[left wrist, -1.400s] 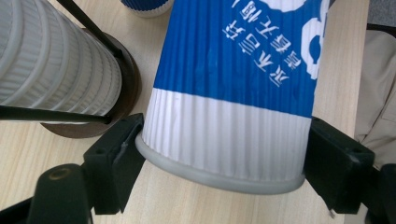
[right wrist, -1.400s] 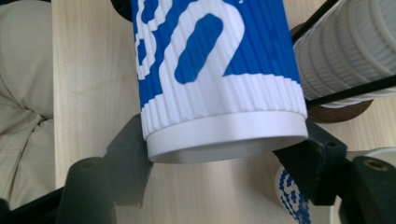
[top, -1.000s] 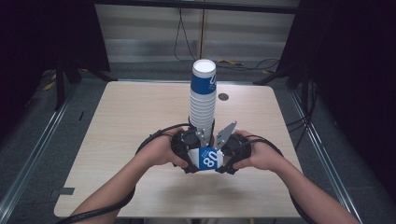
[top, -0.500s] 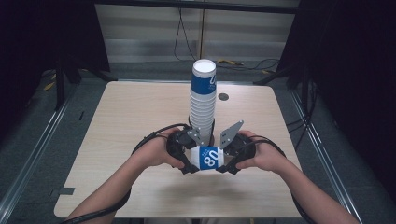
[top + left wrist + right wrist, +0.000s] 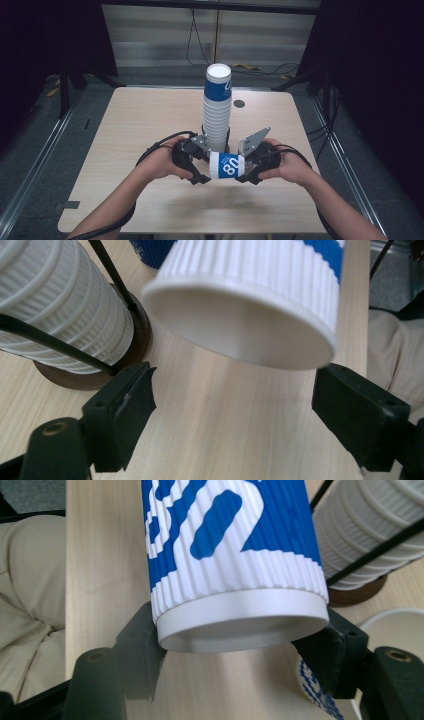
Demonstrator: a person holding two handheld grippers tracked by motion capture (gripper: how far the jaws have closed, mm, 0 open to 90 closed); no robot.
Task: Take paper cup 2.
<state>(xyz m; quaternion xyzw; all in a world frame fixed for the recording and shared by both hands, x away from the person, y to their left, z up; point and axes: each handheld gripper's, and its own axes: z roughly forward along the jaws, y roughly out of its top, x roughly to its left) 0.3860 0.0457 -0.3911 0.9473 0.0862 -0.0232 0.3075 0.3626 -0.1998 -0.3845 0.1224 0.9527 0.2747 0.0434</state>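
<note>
Lower centre of the high view: blue-and-white cup [image 5: 225, 165] lies sideways above the table [image 5: 125, 130], betw. both tools. Right gripper [image 5: 240, 645] is clamped on its base end. Left gripper [image 5: 232, 400] has just been closing, jaws apart at the cup's rim, not pressing. Cup stack [image 5: 217, 107] stands just behind.

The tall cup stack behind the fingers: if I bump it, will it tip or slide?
Probably tips rather than slides: the cup stack stands tall and narrow, and paper cups look light. The thin black rods and dark round base around its foot may steady it. The ribbed cups likely dent under a hard knock.
</note>
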